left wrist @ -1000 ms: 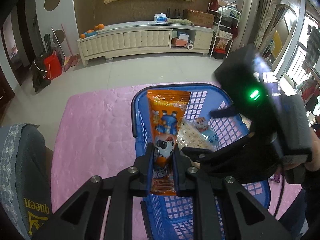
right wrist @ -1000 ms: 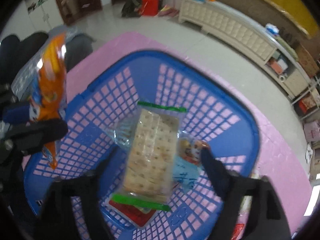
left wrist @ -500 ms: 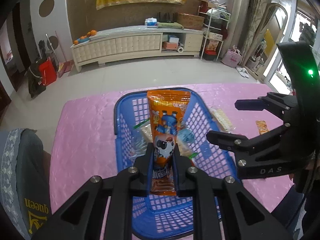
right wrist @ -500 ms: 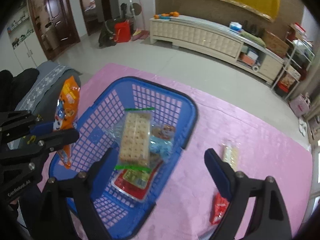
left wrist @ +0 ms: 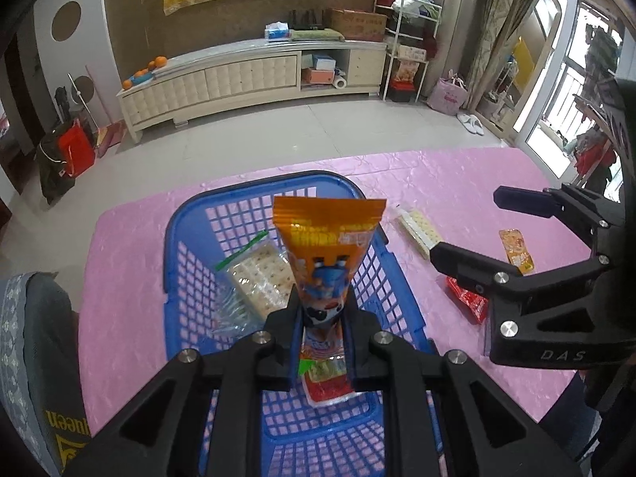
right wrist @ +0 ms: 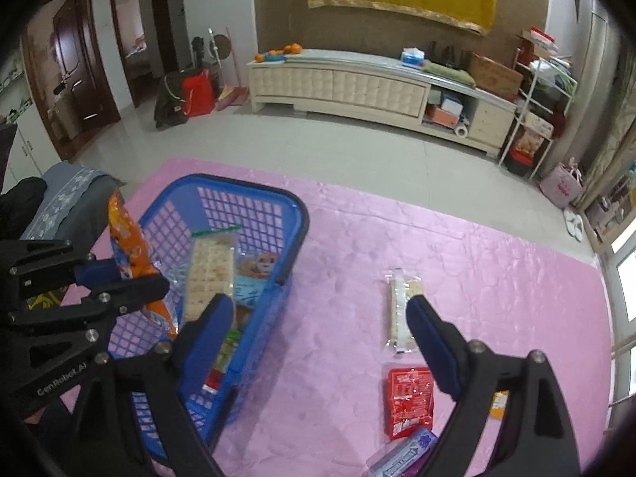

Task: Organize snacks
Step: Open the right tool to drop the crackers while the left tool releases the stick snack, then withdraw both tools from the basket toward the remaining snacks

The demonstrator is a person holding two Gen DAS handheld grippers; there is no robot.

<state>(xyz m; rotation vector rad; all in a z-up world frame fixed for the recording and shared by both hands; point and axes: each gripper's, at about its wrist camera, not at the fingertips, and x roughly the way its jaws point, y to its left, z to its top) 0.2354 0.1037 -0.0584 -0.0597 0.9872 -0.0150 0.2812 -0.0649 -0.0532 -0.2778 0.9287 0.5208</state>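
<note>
My left gripper [left wrist: 320, 314] is shut on an orange snack packet [left wrist: 326, 246] and holds it upright above the blue basket [left wrist: 190, 218]. The packet [right wrist: 129, 242] and basket [right wrist: 294, 206] also show in the right wrist view. A cracker pack [left wrist: 260, 274] and other snacks lie inside the basket. My right gripper [right wrist: 318, 314] is open and empty, above the pink cloth right of the basket. On the cloth lie a wafer pack [right wrist: 399, 310], a red packet [right wrist: 409, 401], a purple packet [right wrist: 405, 453] and a small orange sachet [left wrist: 516, 248].
The pink cloth [right wrist: 497, 278] covers the table. A grey cushion [left wrist: 28, 342] lies at the left edge. Beyond the table are a tiled floor and a long cream cabinet [left wrist: 246, 75].
My right gripper has risen out of the basket and moved right, leaving the cracker pack inside. My left gripper still holds the orange packet and has pulled back and up over the basket.
</note>
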